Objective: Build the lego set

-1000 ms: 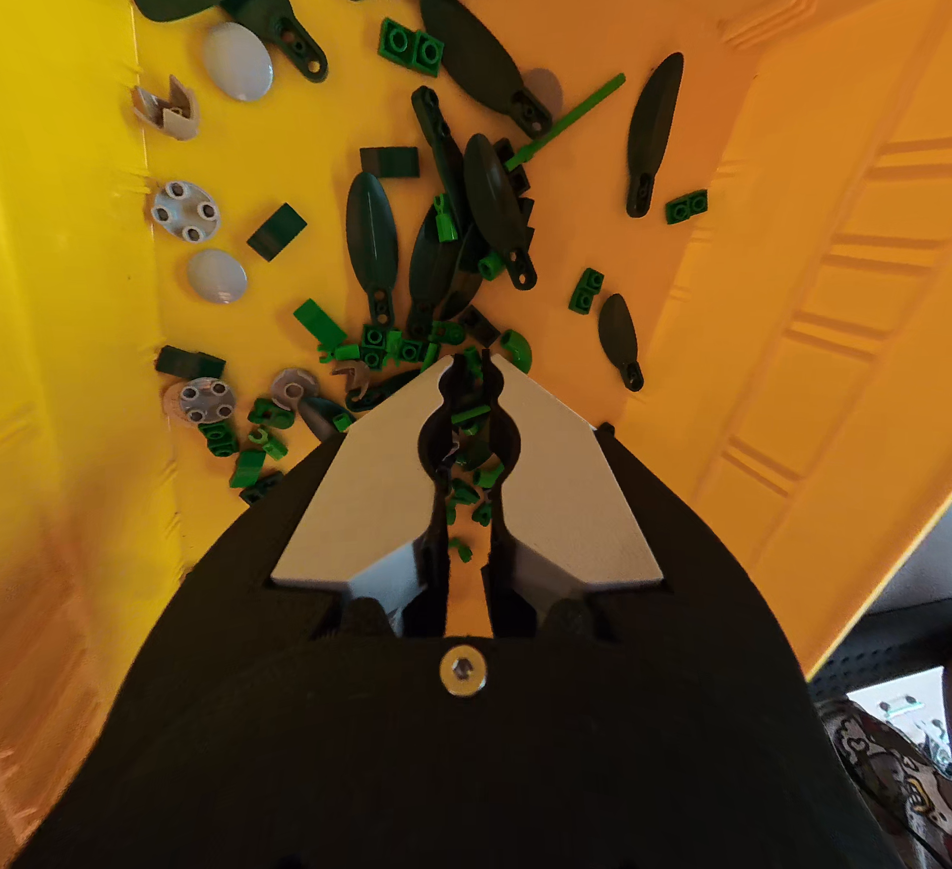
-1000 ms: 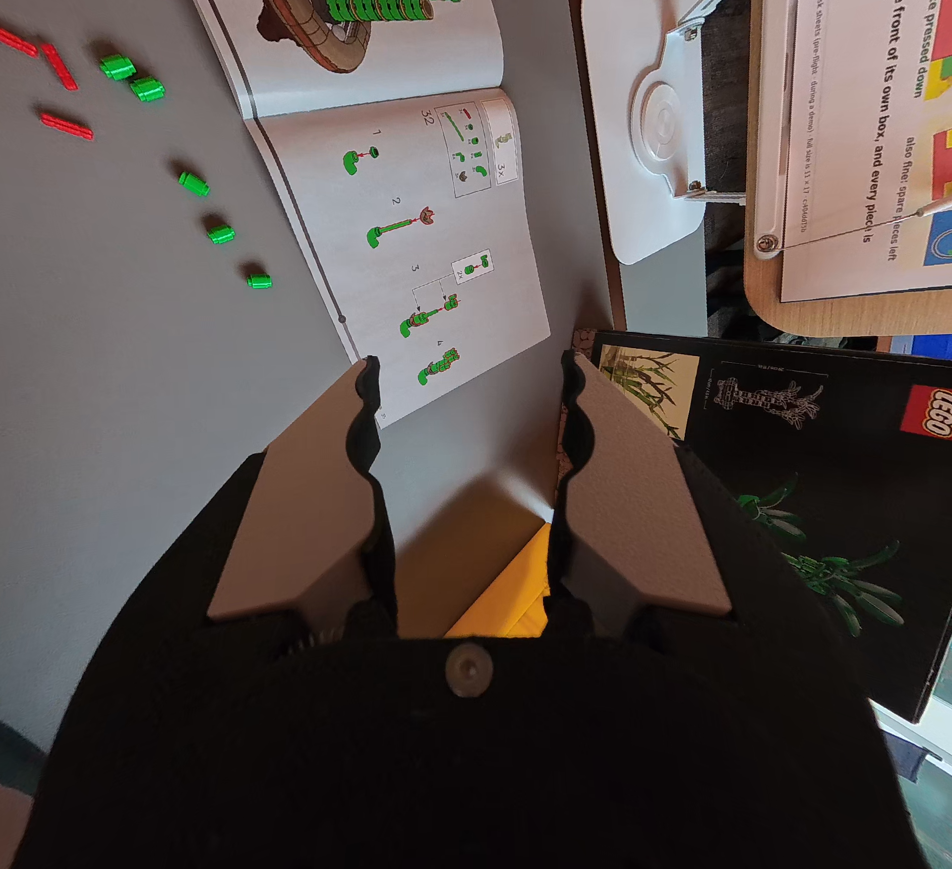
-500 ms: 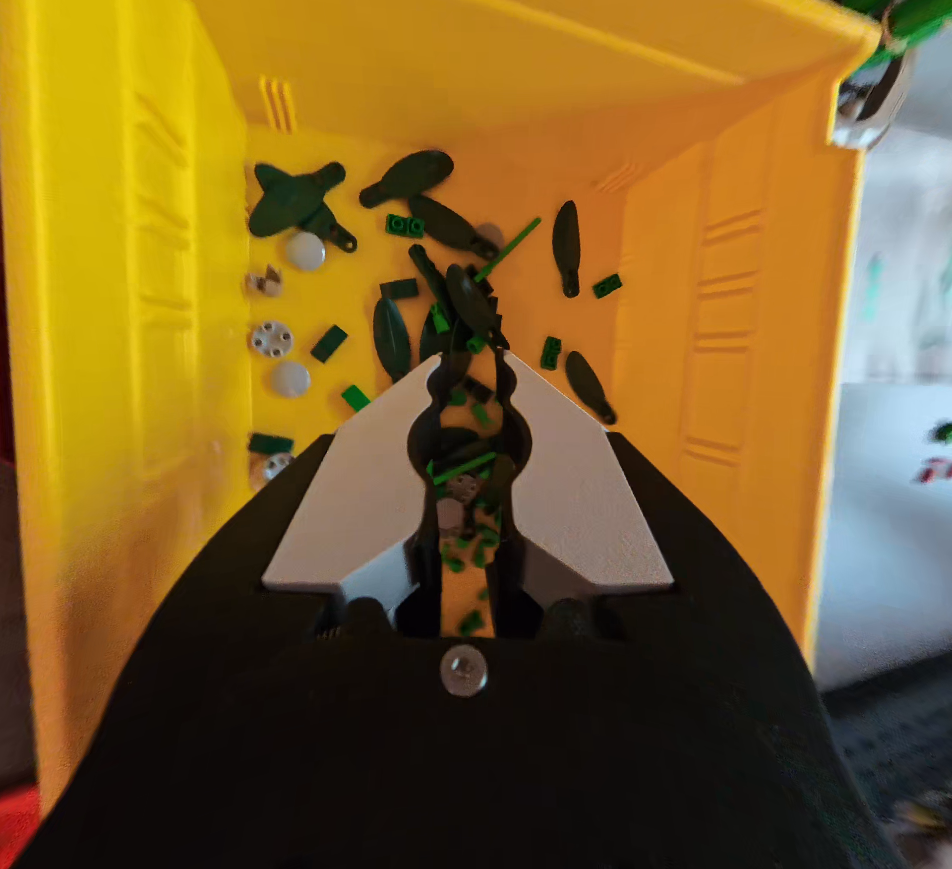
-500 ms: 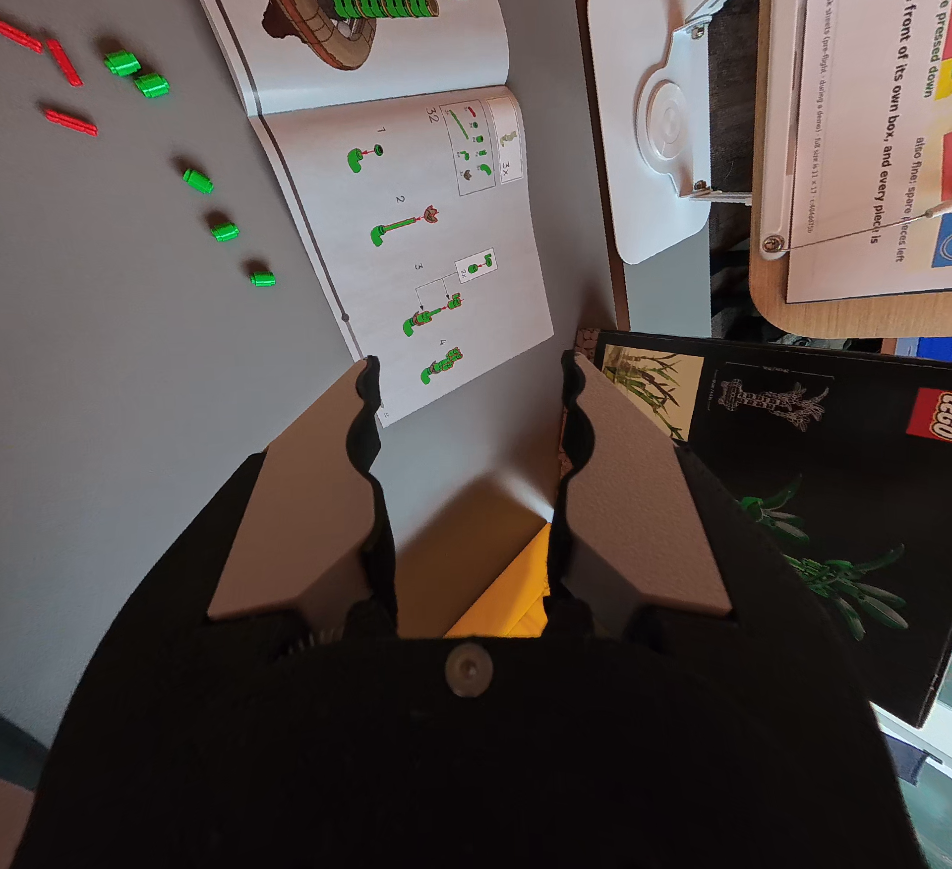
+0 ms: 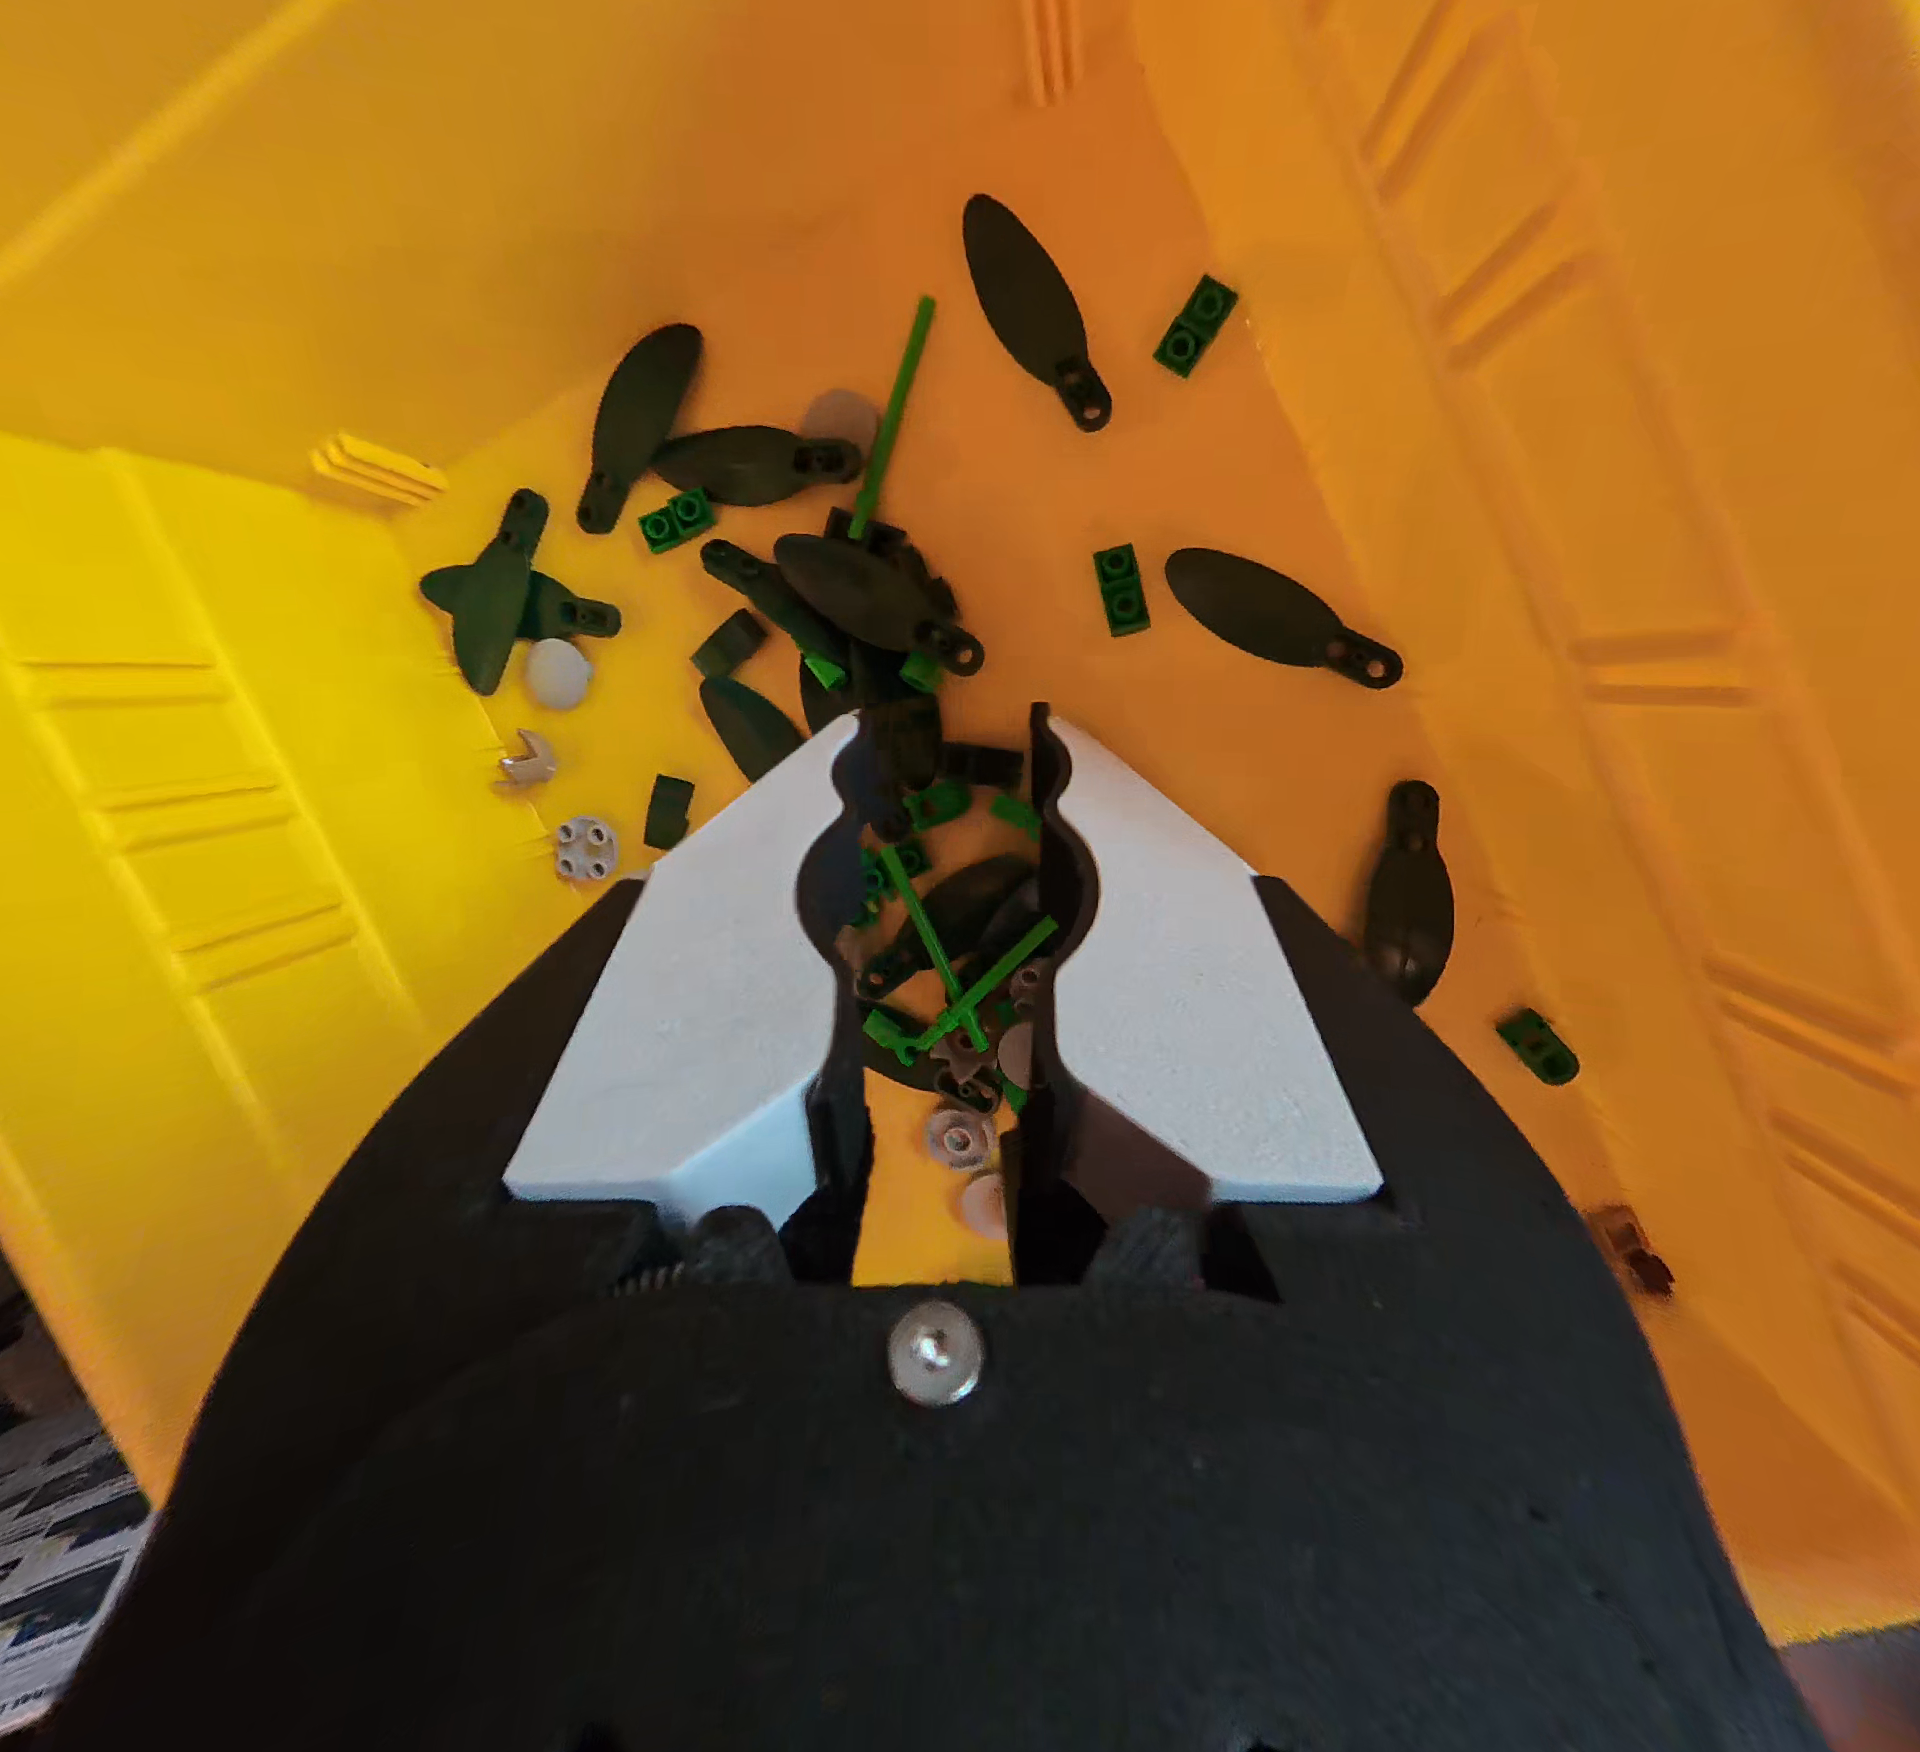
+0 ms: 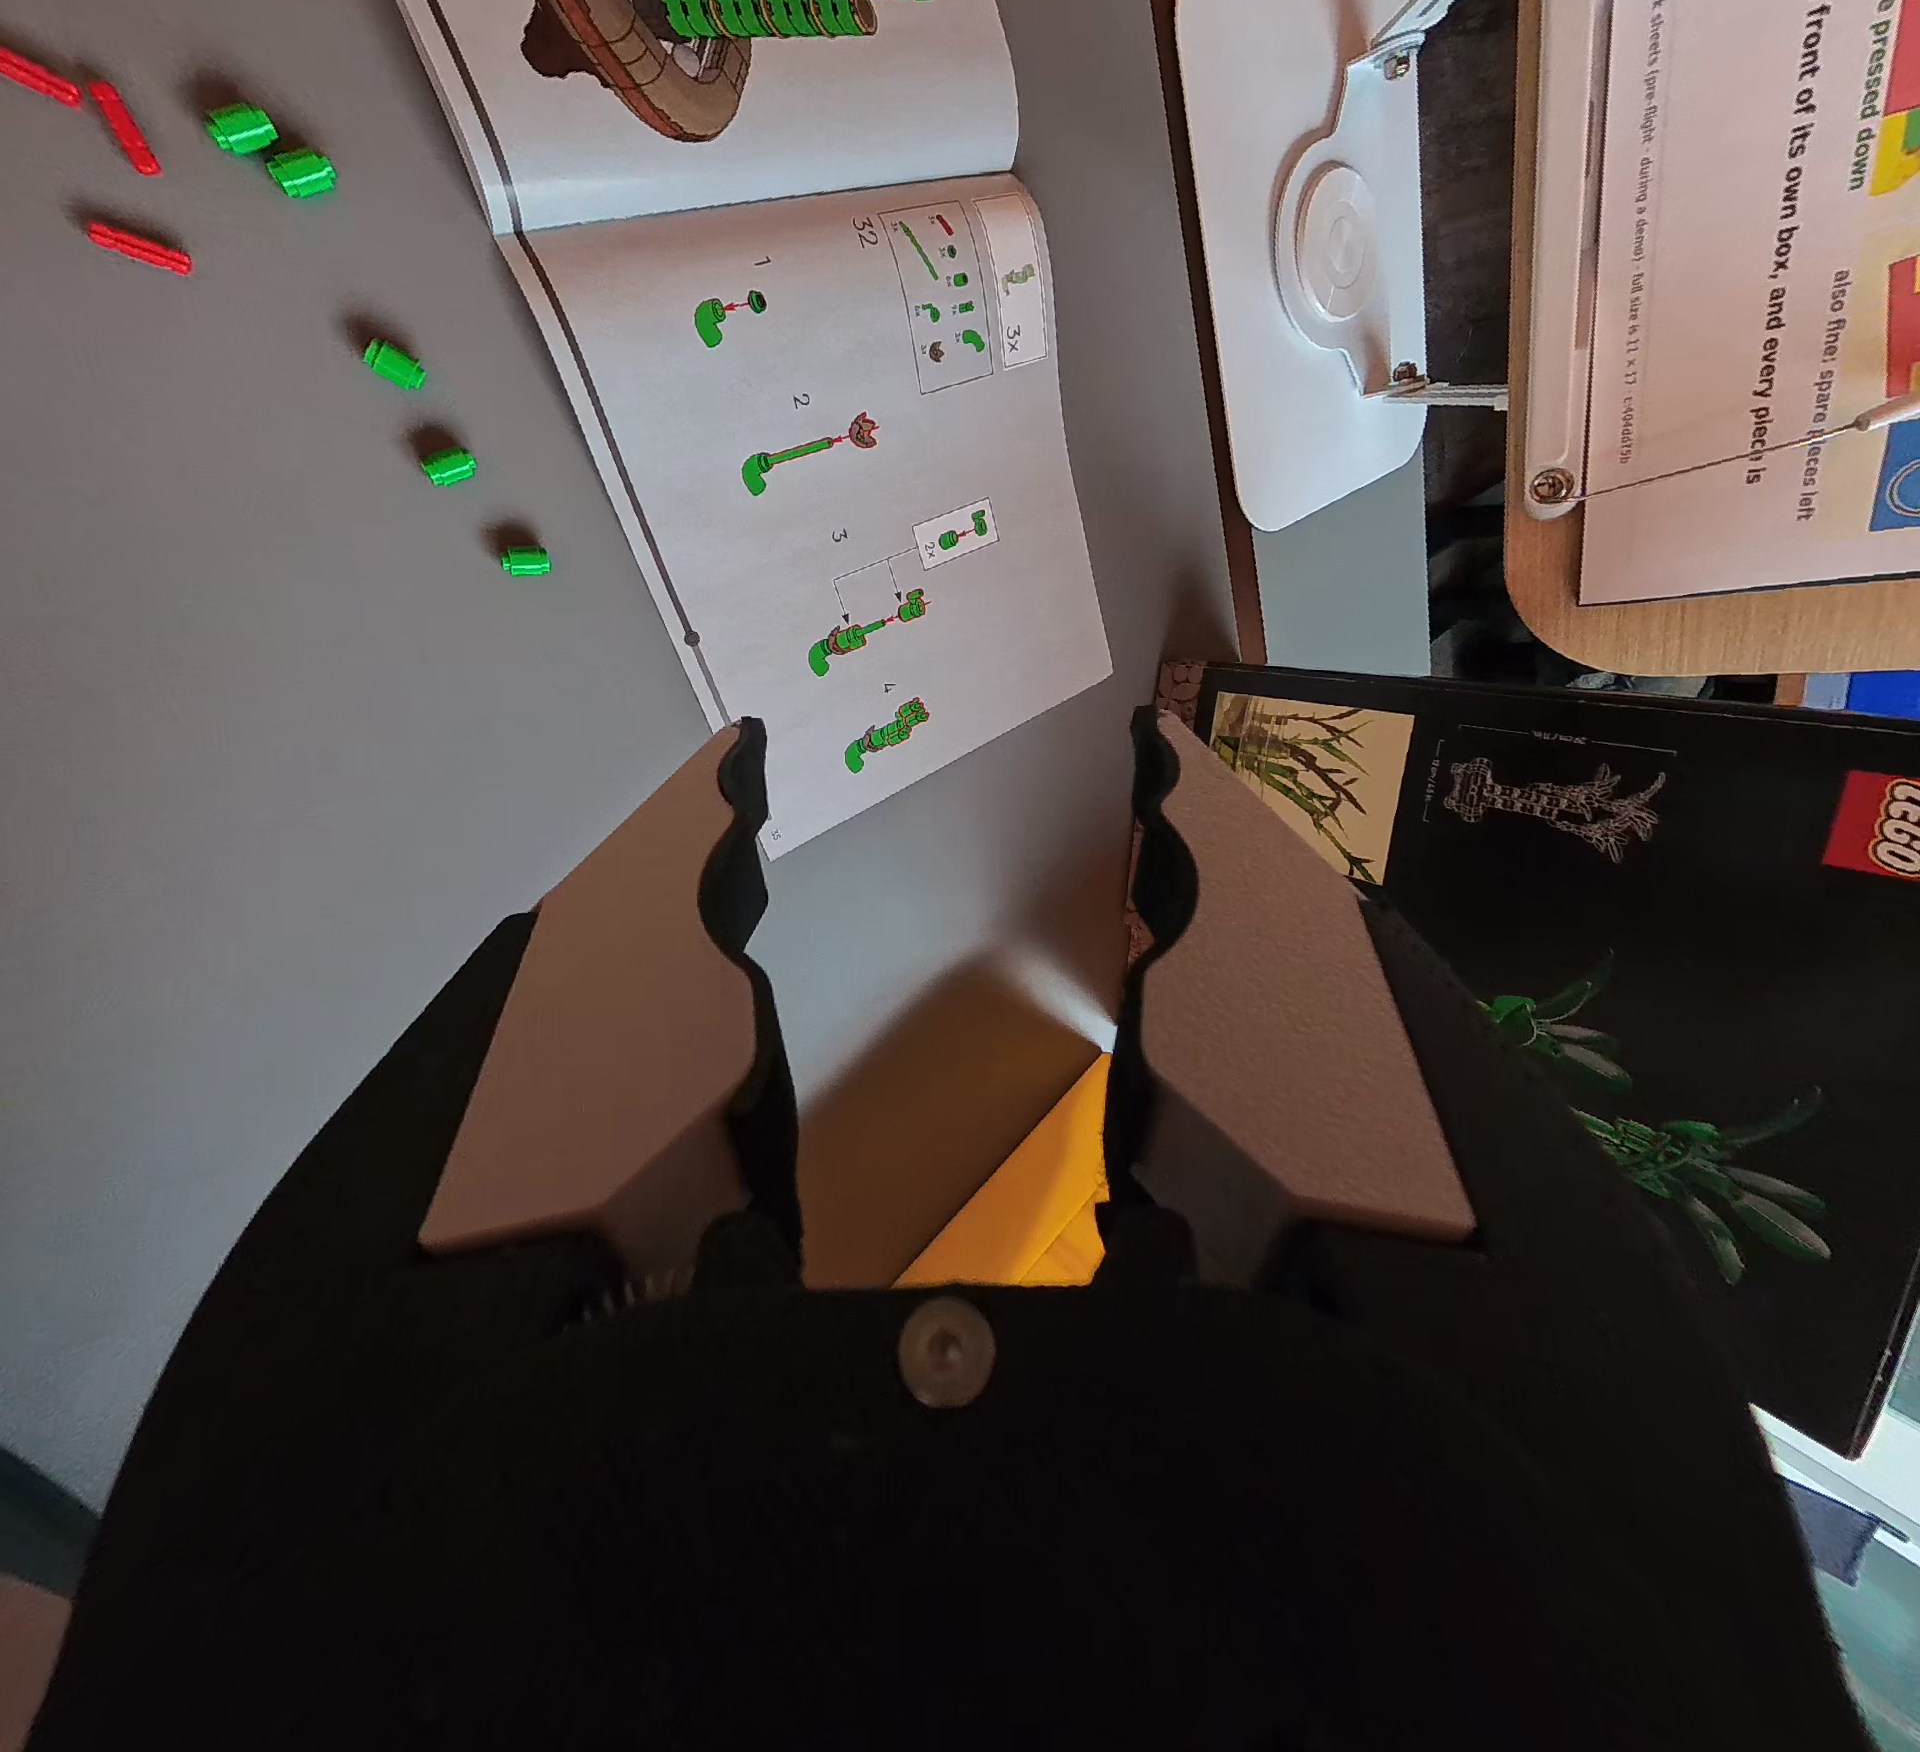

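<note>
Inside the yellow plastic bin [image 5: 1507, 559], the left gripper [image 5: 940, 746] now sits deeper than half a second ago, its jaws parted wider than before. The dark green leaf pieces [image 5: 1023, 305] and thin green rods [image 5: 894, 414] appear turned from how they lay earlier, the heap now toward the bin's far corner.

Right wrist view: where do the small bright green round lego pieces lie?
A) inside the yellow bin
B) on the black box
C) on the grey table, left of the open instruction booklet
C: the small bright green round lego pieces lie on the grey table, left of the open instruction booklet.
</note>
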`<act>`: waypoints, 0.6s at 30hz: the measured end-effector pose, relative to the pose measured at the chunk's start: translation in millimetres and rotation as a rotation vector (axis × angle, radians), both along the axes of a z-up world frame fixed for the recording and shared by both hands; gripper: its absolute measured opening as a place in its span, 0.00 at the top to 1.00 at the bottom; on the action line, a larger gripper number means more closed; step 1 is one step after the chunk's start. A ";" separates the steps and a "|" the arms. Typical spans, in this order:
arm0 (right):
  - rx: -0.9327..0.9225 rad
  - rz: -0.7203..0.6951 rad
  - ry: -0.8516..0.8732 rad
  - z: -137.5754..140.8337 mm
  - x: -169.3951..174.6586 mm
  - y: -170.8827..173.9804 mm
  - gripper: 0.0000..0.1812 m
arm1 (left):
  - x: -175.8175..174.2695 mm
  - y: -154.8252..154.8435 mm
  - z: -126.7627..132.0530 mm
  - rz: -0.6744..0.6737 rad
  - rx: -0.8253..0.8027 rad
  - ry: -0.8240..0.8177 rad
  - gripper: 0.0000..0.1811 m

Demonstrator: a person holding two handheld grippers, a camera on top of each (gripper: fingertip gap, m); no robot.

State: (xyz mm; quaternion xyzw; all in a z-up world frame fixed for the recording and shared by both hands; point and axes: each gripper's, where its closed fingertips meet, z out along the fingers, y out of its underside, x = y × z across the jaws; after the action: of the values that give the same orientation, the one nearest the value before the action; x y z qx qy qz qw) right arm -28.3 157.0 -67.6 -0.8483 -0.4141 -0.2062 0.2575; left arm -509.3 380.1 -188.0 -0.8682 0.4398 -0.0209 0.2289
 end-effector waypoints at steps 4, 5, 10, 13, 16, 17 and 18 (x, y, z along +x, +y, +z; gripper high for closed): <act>-0.008 0.001 -0.004 -1.9 0.0 -0.1 0.61 | 7.6 3.8 0.8 -0.029 0.034 -0.005 0.82; -0.009 0.001 -0.005 -2.1 -0.2 0.1 0.61 | 8.8 4.9 0.8 -0.036 0.044 0.003 0.82; -0.014 0.001 -0.007 -3.5 -0.3 0.4 0.61 | 13.0 10.6 -3.1 -0.047 0.068 0.053 0.82; -0.016 -0.003 -0.007 -4.3 0.7 1.0 0.61 | 12.9 10.9 -9.6 -0.051 0.062 0.080 0.83; -0.015 -0.001 -0.008 -3.7 0.8 0.7 0.61 | 12.0 13.1 -9.3 -0.046 0.076 0.091 0.85; -0.013 -0.001 -0.006 -3.0 0.5 0.5 0.61 | 11.3 14.3 -9.2 -0.041 0.081 0.097 0.87; -0.010 0.000 -0.005 -2.2 0.3 0.2 0.61 | 10.9 15.3 -9.0 -0.039 0.088 0.102 0.88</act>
State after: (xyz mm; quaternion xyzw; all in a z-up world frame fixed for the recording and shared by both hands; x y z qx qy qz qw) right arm -28.0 157.1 -69.8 -0.8490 -0.4159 -0.2062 0.2524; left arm -498.5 395.4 -197.0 -0.8487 0.4680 0.0382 0.2435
